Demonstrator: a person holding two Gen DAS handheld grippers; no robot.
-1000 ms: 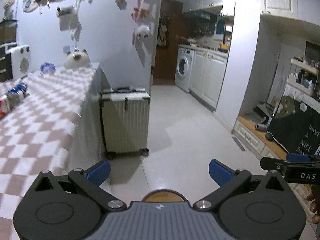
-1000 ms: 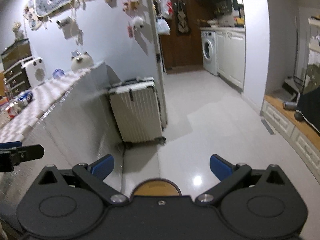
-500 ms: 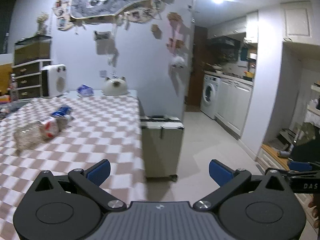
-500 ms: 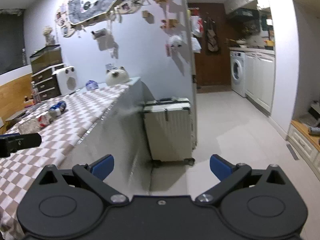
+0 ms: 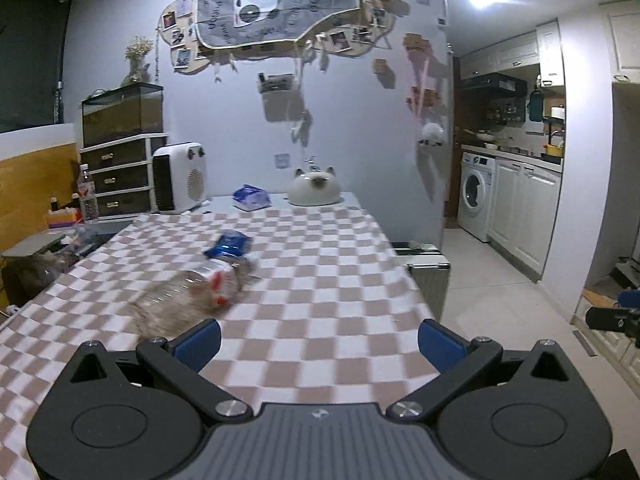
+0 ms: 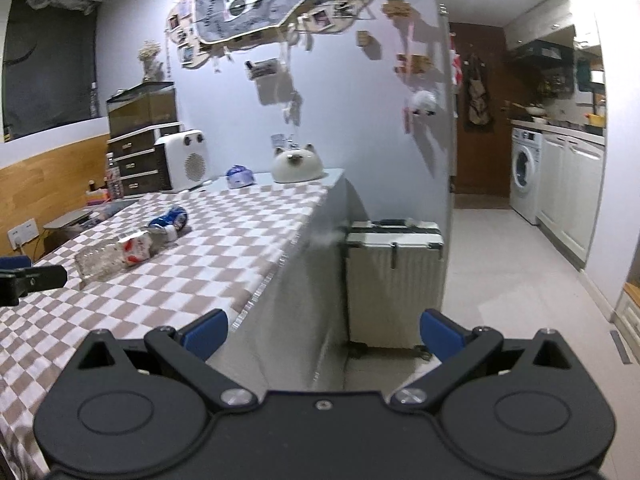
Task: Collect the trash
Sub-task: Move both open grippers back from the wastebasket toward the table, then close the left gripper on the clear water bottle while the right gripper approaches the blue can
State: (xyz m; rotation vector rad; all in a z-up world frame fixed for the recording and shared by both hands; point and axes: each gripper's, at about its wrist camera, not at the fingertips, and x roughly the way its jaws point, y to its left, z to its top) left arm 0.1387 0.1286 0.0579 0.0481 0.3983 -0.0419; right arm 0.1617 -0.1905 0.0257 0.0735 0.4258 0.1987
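On the desk [image 5: 320, 280] with the checkered cloth, pretty much nothing's getting collected yet. The clear plastic bottle [image 5: 188, 292] is lying on its side mid-desk, with a crushed blue can [image 5: 228, 244] sitting just behind it, both untouched. The left tool [image 5: 318, 340] is hovering over the near edge, spread wide, holding nothing. The right tool [image 6: 324, 330] is hanging off the desk's side, equally wide and empty. So I'd say it's all still left to do.

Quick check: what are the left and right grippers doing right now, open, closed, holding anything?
Left gripper: open, holding nothing, above the checkered table.
Right gripper: open, holding nothing.
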